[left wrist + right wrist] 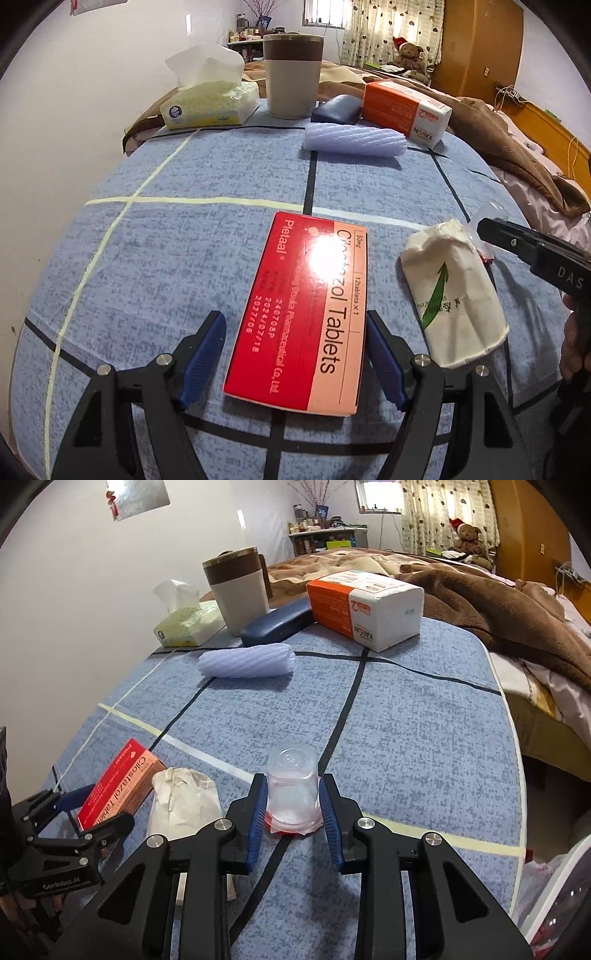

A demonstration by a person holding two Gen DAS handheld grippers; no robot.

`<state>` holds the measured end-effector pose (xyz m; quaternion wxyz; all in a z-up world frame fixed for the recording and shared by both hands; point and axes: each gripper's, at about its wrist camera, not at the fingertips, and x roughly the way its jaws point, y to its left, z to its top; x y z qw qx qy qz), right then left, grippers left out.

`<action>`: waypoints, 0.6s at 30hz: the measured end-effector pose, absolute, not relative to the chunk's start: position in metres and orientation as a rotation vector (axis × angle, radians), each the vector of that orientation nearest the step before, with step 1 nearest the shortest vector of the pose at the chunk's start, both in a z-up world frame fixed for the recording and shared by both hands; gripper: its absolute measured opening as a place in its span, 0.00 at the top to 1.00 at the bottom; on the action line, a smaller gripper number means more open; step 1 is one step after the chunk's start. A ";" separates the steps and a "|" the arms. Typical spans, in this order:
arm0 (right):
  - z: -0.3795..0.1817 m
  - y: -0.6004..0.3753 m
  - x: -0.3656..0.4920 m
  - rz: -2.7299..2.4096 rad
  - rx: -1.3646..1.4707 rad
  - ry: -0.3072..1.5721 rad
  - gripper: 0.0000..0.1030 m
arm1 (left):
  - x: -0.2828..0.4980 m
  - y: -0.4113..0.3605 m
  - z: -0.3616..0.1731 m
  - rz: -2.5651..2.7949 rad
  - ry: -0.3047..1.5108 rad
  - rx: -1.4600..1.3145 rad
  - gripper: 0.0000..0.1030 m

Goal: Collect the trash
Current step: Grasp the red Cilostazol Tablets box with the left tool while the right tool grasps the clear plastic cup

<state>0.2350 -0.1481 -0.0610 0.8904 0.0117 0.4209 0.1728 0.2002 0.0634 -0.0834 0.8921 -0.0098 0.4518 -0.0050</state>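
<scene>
Two claws work at once: the right claw (293, 801) has its blue pads pressed on a clear plastic cup (293, 788) standing upside down on the table (424, 738), while the left claw (295, 354) hangs wide around the red Cilostazol tablet box (303, 314), pads not yet pressing. I judge the pick-up step underway; next, lift the cup without crushing it and close on the box, avoiding the crumpled paper bag (452, 295) between. Beyond lie a blue checked cloth (184, 258), foam sleeve (354, 139), tissue packs, bin and bed.
</scene>
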 end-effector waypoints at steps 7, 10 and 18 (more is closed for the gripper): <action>-0.064 -0.145 0.238 0.345 -0.007 0.867 0.69 | 0.205 0.064 -0.082 -0.033 0.924 -0.033 0.35; -0.065 -0.147 0.239 0.347 0.008 0.870 0.69 | 0.205 0.066 -0.081 -0.043 0.918 -0.049 0.36; -0.061 -0.147 0.230 0.348 0.013 0.845 0.70 | 0.198 0.066 -0.072 -0.059 0.887 -0.066 0.36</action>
